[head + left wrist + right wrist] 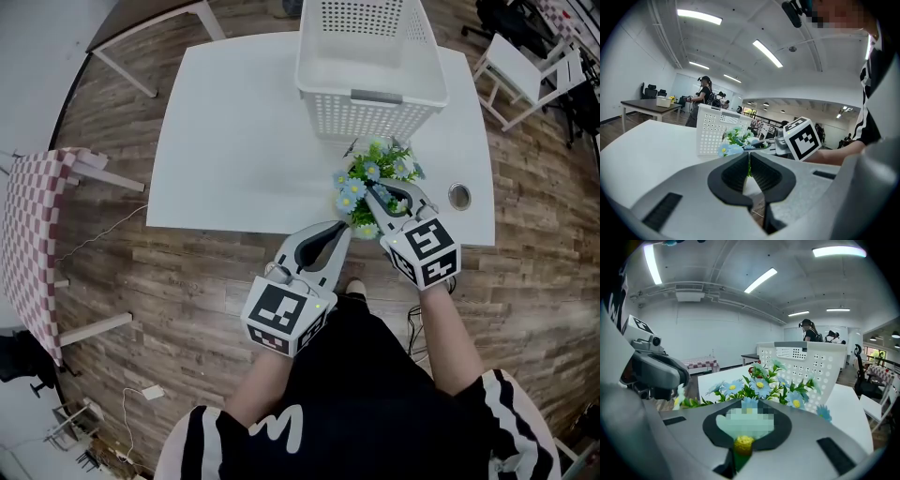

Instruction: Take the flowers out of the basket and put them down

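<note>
A bunch of blue and white artificial flowers (372,172) with green leaves hangs low over the white table (244,141), just in front of the white perforated basket (372,97). My right gripper (374,194) is shut on the bunch's stems; in the right gripper view the flowers (761,385) rise just beyond the jaws, with the basket (811,366) behind them. My left gripper (339,232) is shut and holds nothing. It sits at the table's front edge, to the left of the bunch. Ahead of it, the left gripper view shows the flowers (736,139) and the basket (710,133).
A round cable hole (459,196) sits in the table right of the flowers. A checked table (33,234) stands at the far left and white chairs (525,70) at the back right. A person (704,93) stands far behind the basket.
</note>
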Action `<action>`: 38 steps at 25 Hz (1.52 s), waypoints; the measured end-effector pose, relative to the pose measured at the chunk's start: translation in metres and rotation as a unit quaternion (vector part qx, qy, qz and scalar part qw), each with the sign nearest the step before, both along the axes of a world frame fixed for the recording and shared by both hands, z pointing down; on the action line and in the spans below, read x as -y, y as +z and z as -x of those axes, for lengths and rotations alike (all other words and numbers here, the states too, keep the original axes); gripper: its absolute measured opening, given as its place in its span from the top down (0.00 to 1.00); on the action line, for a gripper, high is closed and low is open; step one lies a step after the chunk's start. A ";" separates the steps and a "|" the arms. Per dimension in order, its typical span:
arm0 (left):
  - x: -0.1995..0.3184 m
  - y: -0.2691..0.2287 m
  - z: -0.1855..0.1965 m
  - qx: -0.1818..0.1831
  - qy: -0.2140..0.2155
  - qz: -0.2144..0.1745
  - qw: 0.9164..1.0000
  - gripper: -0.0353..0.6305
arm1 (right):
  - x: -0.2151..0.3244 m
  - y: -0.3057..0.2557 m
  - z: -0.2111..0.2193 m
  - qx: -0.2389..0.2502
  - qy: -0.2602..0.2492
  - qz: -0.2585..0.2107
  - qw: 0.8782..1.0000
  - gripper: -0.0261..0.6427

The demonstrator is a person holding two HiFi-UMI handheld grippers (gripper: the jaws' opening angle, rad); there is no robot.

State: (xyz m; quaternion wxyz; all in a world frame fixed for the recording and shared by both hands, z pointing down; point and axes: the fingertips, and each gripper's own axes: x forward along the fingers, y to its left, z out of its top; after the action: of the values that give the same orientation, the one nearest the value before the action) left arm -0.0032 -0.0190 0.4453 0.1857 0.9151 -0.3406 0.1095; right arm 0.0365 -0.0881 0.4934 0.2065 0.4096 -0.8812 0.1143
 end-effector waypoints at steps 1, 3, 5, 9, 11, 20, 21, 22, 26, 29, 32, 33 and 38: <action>0.000 0.000 0.001 0.000 -0.001 0.000 1.000 0.92 | 0.001 0.000 0.001 -0.001 0.000 0.000 1.000 0.92; 0.001 -0.001 0.001 -0.002 -0.002 0.000 1.000 0.92 | 0.002 0.000 0.001 -0.002 0.000 0.000 1.000 0.92; 0.002 -0.001 0.000 -0.002 -0.002 0.000 1.000 0.92 | 0.003 0.001 0.001 0.000 0.002 -0.001 1.000 0.92; 0.000 0.001 0.000 -0.003 -0.001 -0.001 1.000 0.92 | 0.004 0.002 -0.001 0.008 0.010 -0.008 1.000 0.91; 0.000 0.001 0.001 -0.003 -0.003 -0.001 1.000 0.92 | 0.004 0.002 0.000 0.014 0.013 -0.009 1.000 0.91; -0.001 0.001 0.005 -0.006 -0.005 0.001 1.000 0.92 | 0.007 -0.002 0.001 0.044 0.015 -0.017 0.999 0.91; -0.001 0.001 0.005 -0.005 -0.004 0.001 1.000 0.92 | 0.007 -0.003 0.001 0.055 0.017 -0.020 0.998 0.90; -0.002 0.001 0.006 -0.004 -0.004 0.002 1.000 0.92 | 0.007 -0.004 0.001 0.064 0.019 -0.022 0.998 0.88; -0.002 0.000 0.010 -0.003 -0.006 0.000 1.000 0.92 | 0.008 -0.014 0.001 0.075 0.029 -0.044 0.996 0.77; -0.002 0.000 0.014 -0.002 -0.008 -0.001 1.000 0.92 | 0.007 -0.022 0.002 0.065 0.030 -0.064 0.995 0.72; 0.000 -0.003 0.017 -0.003 -0.009 -0.005 1.000 0.92 | 0.007 -0.033 0.002 0.060 0.033 -0.078 0.995 0.72; 0.000 -0.004 0.017 -0.004 -0.009 -0.007 1.000 0.92 | 0.006 -0.038 0.001 0.061 0.036 -0.084 0.994 0.72; 0.004 -0.015 0.014 -0.009 -0.001 -0.023 1.000 0.92 | 0.000 -0.070 -0.001 0.076 0.043 -0.113 0.990 0.72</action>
State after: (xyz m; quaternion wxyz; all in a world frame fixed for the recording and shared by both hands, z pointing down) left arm -0.0174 -0.0230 0.4301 0.1679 0.9197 -0.3423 0.0936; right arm 0.0371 -0.0881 0.4238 0.0857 0.4579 -0.8832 0.0534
